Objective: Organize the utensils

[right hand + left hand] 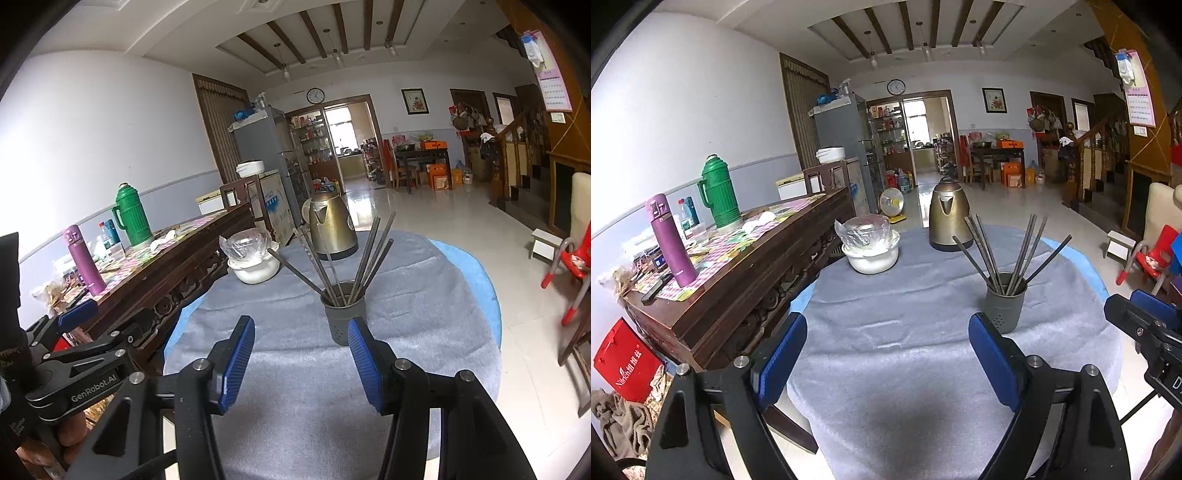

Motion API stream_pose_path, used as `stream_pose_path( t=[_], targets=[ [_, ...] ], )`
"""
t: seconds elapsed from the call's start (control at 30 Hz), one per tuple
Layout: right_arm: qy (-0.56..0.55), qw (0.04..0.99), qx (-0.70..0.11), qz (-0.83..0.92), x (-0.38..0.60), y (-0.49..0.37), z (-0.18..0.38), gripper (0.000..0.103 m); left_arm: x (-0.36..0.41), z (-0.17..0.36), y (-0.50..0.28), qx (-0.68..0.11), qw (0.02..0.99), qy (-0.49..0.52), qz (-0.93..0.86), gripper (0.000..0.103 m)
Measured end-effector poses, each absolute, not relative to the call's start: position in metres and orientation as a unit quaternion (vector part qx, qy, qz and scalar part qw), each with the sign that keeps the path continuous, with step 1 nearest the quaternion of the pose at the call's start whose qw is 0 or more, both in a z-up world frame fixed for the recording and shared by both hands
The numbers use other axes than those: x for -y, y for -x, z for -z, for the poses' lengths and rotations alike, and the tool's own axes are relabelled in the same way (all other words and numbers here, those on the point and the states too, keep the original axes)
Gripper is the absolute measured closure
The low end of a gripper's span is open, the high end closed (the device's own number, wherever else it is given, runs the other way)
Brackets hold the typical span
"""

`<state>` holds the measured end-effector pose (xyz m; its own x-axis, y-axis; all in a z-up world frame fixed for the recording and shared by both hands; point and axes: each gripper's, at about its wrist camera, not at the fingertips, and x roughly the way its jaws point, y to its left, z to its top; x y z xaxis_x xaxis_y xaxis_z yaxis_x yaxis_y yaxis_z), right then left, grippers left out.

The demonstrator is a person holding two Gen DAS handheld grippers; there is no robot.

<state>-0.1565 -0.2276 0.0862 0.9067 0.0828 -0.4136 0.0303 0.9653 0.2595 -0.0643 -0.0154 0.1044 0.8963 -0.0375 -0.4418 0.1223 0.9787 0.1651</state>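
A dark grey utensil holder (1004, 301) (343, 317) stands on the round table's grey cloth (905, 332), with several dark chopsticks (993, 251) (354, 254) fanned out of it. My left gripper (888, 343) hovers over the near part of the table, open and empty, the holder just beyond its right finger. My right gripper (301, 350) is open too, nothing between its blue pads, with the holder close ahead of its right finger (364, 362). The right gripper also shows at the right edge of the left wrist view (1145, 321).
A brass-coloured kettle (949, 214) (330, 230) stands at the far side of the table. A white bowl with a plastic-wrapped glass lid (870, 243) (253, 258) sits far left. A dark wooden sideboard (738, 273) with flasks flanks the left. Red chairs (574, 266) stand at the right.
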Motion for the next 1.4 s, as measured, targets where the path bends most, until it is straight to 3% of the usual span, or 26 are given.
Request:
stream_pose_path(
  t=[1.4],
  targets=[
    [-0.121,0.961,-0.248,-0.003,0.21,0.108,-0.065,0.046,-0.01,-0.075,0.007,-0.262,0.962,-0.068,0.039,0.013]
  ],
)
